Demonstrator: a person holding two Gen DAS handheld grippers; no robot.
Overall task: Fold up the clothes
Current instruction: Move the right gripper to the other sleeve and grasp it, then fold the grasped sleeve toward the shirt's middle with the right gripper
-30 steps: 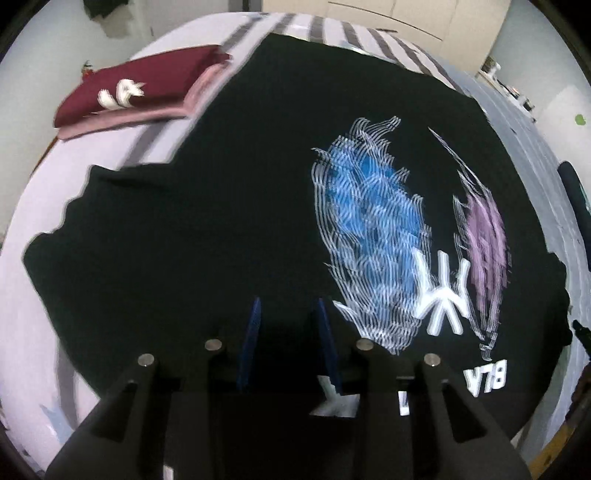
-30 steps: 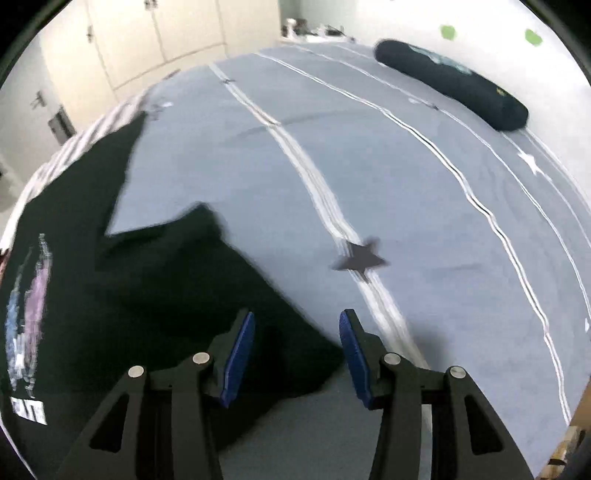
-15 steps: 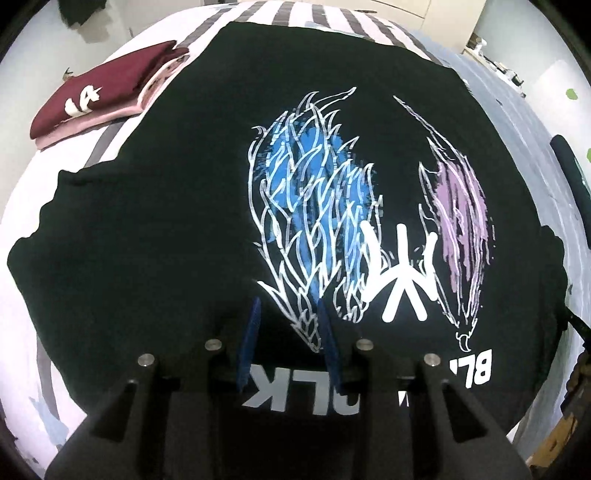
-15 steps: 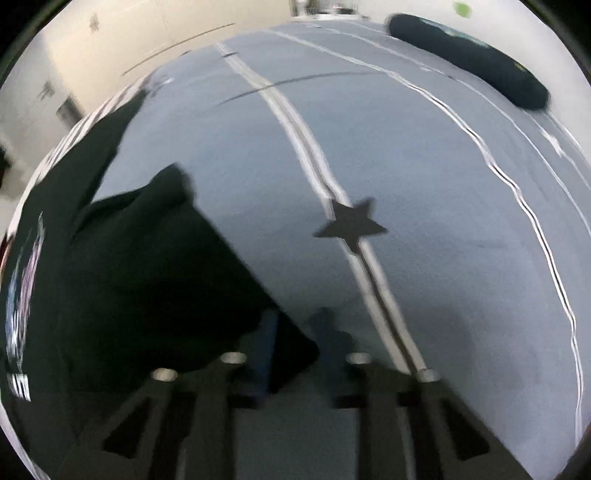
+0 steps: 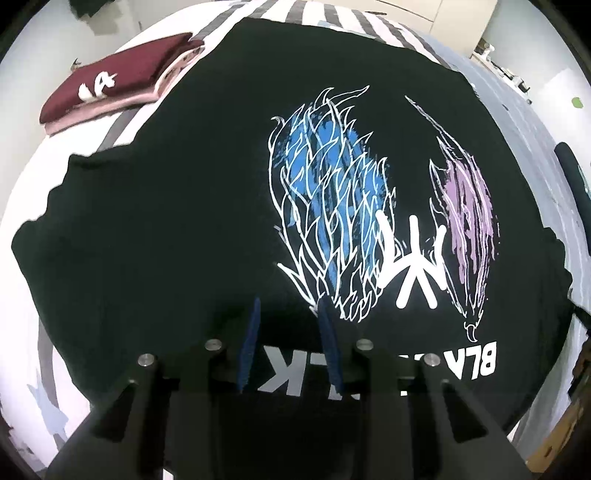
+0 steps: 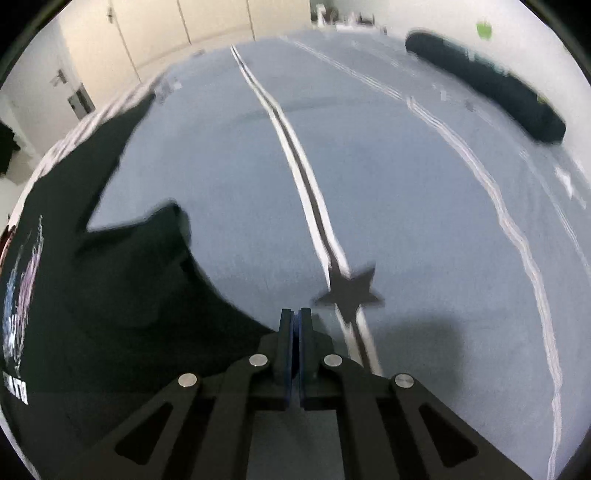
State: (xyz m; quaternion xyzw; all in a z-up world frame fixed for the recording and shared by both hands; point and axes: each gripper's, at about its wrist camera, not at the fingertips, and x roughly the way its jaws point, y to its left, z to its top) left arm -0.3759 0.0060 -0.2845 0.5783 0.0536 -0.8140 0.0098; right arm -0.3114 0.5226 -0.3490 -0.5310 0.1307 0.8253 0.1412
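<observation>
A black T-shirt (image 5: 184, 221) with a blue and purple print and white letters lies spread flat on the bed, print side up. My left gripper (image 5: 288, 306) hovers over its near part, jaws a little apart, nothing pinched between the blue pads. In the right wrist view the same T-shirt (image 6: 110, 314) fills the left side, its sleeve stretching to my right gripper (image 6: 295, 314). That gripper is shut, the sleeve's edge running in between its pads just above the sheet.
A folded maroon garment (image 5: 110, 85) rests on a pink one (image 5: 103, 110) at the far left of the bed. The blue-grey sheet (image 6: 406, 184) has white stripes and a dark star (image 6: 351, 291). A dark bolster (image 6: 491, 88) lies far right; wardrobe doors (image 6: 166, 29) stand behind.
The right gripper's jaws closed on the sleeve's corner and shifted slightly, so the star now sits close beside them. The left gripper stays open over the shirt.
</observation>
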